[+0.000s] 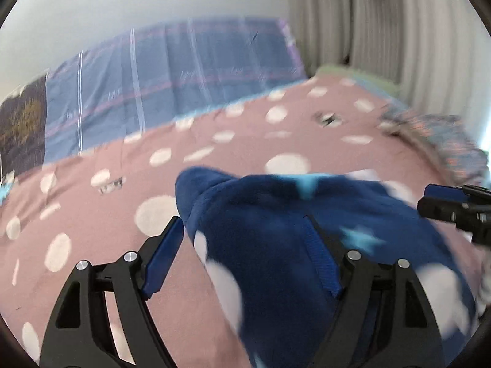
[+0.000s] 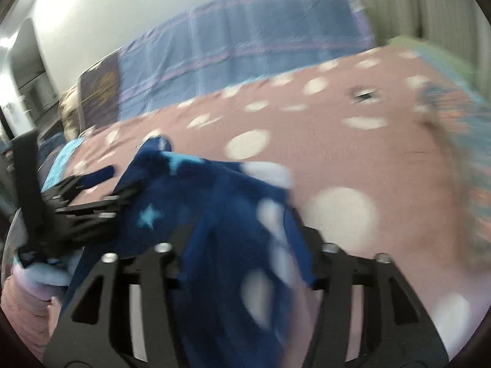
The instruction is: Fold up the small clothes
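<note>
Left wrist view: left gripper (image 1: 245,257) fingers spread, gripping nothing; blue garment (image 1: 276,245) on the bed (image 1: 92,214) lies over its right finger.

Right wrist view: right gripper (image 2: 242,260) spread, garment draped between its fingers, contact lost in blur, garment's axis unclear.

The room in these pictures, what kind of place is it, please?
Most likely a bedroom at home. A pink spotted bedspread covers a wide bed, a blue checked cloth hangs against the wall behind it, and pale curtains hang at the side.
</note>
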A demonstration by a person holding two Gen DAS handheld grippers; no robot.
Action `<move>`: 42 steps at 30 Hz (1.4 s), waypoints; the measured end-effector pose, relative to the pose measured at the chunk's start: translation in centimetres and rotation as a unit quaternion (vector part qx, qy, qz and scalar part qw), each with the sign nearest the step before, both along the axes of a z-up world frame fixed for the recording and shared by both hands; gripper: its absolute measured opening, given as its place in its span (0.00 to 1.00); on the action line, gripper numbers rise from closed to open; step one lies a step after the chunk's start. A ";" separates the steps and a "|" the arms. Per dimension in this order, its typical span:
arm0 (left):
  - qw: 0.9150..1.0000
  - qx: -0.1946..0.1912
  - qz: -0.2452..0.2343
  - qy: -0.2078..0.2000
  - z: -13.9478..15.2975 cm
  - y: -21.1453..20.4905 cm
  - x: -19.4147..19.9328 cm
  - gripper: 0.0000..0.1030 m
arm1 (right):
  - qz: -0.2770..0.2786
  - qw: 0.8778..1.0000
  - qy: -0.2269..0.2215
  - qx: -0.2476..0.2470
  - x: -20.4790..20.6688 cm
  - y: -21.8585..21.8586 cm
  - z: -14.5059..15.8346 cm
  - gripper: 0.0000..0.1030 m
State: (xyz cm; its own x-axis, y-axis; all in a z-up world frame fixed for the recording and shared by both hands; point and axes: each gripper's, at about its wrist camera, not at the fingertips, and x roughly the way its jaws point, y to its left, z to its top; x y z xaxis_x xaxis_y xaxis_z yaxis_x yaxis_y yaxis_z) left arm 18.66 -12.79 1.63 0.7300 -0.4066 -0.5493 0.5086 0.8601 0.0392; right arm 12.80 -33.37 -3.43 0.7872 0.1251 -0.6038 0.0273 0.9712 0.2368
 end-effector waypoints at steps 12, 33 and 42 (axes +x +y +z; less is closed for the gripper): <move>0.994 0.065 -0.091 -0.010 -3.3 0.1 -12.1 0.78 | 0.004 0.927 0.102 0.360 -17.7 -3.9 -8.7 0.68; 0.998 0.004 -0.057 0.033 -4.3 0.9 -11.7 0.79 | -0.068 0.901 0.139 0.406 -12.5 0.0 -10.0 0.98; 0.997 -0.021 -0.062 0.046 -4.6 1.2 -11.1 0.82 | -0.146 0.914 0.099 0.366 -10.0 1.5 -9.5 0.98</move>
